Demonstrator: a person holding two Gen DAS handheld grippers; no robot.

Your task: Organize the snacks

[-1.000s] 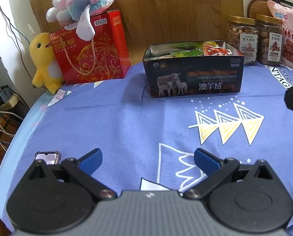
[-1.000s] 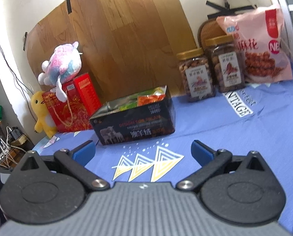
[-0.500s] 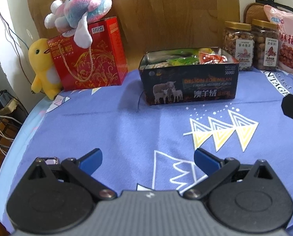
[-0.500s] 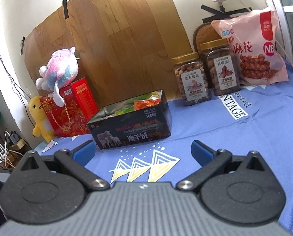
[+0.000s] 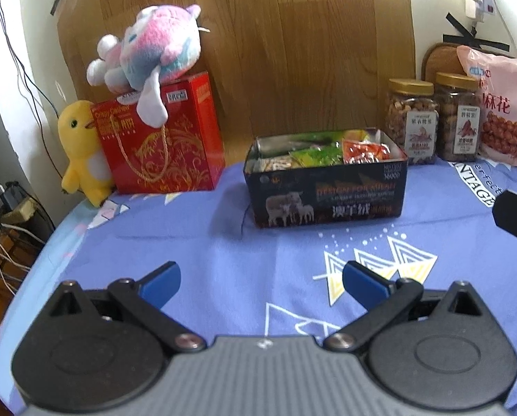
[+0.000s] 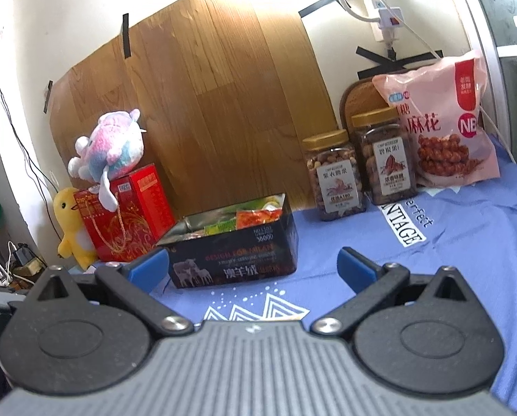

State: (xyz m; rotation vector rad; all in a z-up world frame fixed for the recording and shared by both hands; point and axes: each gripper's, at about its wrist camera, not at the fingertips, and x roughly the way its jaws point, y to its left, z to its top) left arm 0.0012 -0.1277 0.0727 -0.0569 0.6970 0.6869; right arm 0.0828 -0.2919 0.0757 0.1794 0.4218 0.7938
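A dark tin box (image 5: 327, 190) with a sheep picture stands on the blue cloth and holds several snack packets (image 5: 327, 154), green and red. It also shows in the right wrist view (image 6: 234, 256) with its packets (image 6: 255, 216). My left gripper (image 5: 260, 282) is open and empty, well in front of the box. My right gripper (image 6: 251, 267) is open and empty, in front of the box and a little to its right. A black part of the right gripper shows at the left wrist view's right edge (image 5: 515, 216).
Two gold-lidded nut jars (image 6: 334, 173) (image 6: 385, 159) and a pink snack bag (image 6: 445, 124) stand at the back right. A red gift box (image 5: 161, 131) with a plush toy (image 5: 147, 55) on top and a yellow duck (image 5: 81, 149) stand at the back left. The table edge (image 5: 26, 270) drops off left.
Both grippers have drawn back and tilted upward, so the box and the back row sit lower and smaller in view. Both stay open and empty.
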